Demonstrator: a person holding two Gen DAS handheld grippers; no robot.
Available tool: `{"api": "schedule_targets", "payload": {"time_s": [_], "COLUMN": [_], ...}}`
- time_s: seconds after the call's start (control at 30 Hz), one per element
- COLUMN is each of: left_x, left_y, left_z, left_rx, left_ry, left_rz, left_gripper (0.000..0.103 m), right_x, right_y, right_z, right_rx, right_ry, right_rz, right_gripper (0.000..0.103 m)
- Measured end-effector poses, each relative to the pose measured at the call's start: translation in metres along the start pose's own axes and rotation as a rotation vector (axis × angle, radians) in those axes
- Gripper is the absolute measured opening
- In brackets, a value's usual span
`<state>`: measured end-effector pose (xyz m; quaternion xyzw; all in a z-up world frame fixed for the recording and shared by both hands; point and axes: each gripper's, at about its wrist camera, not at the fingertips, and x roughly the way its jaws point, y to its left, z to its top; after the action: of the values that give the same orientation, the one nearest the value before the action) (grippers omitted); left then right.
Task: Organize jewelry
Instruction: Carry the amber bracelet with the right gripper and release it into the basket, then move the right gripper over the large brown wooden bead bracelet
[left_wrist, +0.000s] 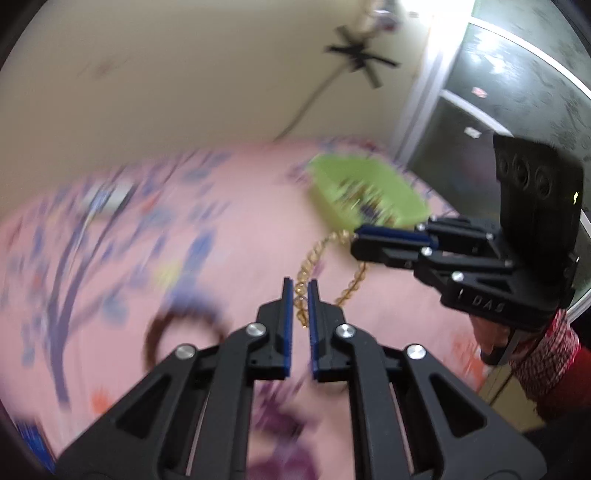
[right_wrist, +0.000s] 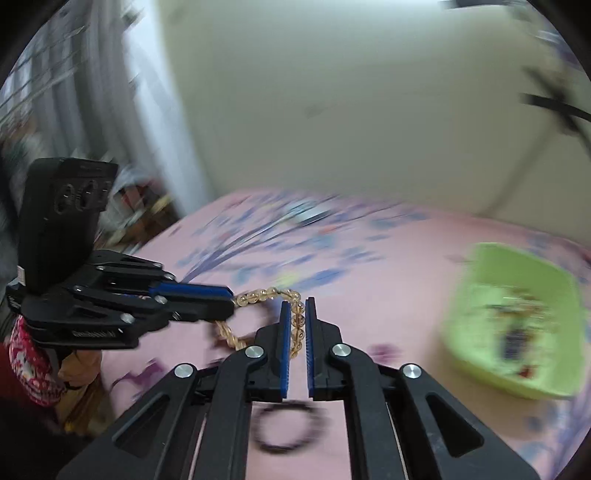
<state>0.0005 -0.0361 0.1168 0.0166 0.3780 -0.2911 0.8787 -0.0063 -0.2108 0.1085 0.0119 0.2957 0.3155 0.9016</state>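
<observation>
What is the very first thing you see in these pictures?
A string of golden beads stretched in the air between two black grippers, the left gripper and the right gripper, each pinching one part of it. Behind lies a bright green tray on the pink flowery bedsheet.

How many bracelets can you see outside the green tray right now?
2. An amber bead bracelet is held in the air by both grippers; a dark bracelet lies on the pink sheet. The tray's contents are blurred.
</observation>
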Motion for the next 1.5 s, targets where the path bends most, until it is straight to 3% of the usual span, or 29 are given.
{"api": "schedule_targets", "payload": {"time_s": [0.1, 0.27, 0.33, 0.43, 0.5, 0.63, 0.8, 1.0, 1.17, 1.4, 1.5], "left_x": [0.035, 0.112, 0.142, 0.186, 0.187, 0.143, 0.085, 0.032, 0.001, -0.014, -0.017], "left_y": [-0.033, -0.080, -0.089, -0.090, -0.080, -0.058, -0.020, 0.022, 0.054, 0.073, 0.070], "left_z": [0.049, 0.108, 0.123, 0.132, 0.130, 0.109, 0.067, -0.004, -0.056, -0.105, -0.116], "left_rx": [0.048, 0.091, 0.104, 0.097, 0.055, 0.038, 0.014, -0.050, -0.139, -0.241, -0.247], "left_ry": [0.002, 0.035, 0.031, 0.106, 0.121, 0.073, 0.046, 0.052, 0.039, 0.031, 0.027], "left_rz": [-0.060, -0.072, -0.034, 0.098, 0.085, 0.032, -0.001, 0.005, 0.020, 0.017, 0.068], "left_gripper": [0.007, 0.007, 0.008, 0.013, 0.013, 0.013, 0.013, 0.013, 0.013, 0.013, 0.013], "right_x": [-0.031, -0.058, -0.053, -0.035, -0.039, -0.061, -0.071, -0.032, 0.005, 0.033, 0.035], "right_y": [-0.051, -0.132, -0.152, -0.175, -0.177, -0.165, -0.135, -0.072, -0.016, 0.030, 0.045], "right_z": [0.003, -0.011, -0.014, -0.016, -0.021, -0.032, -0.042, -0.056, -0.070, -0.083, -0.086], "right_rx": [0.084, 0.250, 0.287, 0.335, 0.365, 0.372, 0.384, 0.312, 0.194, 0.121, 0.106], "right_ry": [-0.056, -0.121, -0.153, -0.166, -0.192, -0.253, -0.252, -0.095, 0.024, 0.109, 0.113], "right_rz": [-0.089, -0.192, -0.222, -0.312, -0.302, -0.252, -0.149, -0.020, 0.029, 0.068, 0.076], "right_gripper": [0.000, 0.000, 0.000, 0.000, 0.000, 0.004, 0.004, 0.004, 0.004, 0.004, 0.004]}}
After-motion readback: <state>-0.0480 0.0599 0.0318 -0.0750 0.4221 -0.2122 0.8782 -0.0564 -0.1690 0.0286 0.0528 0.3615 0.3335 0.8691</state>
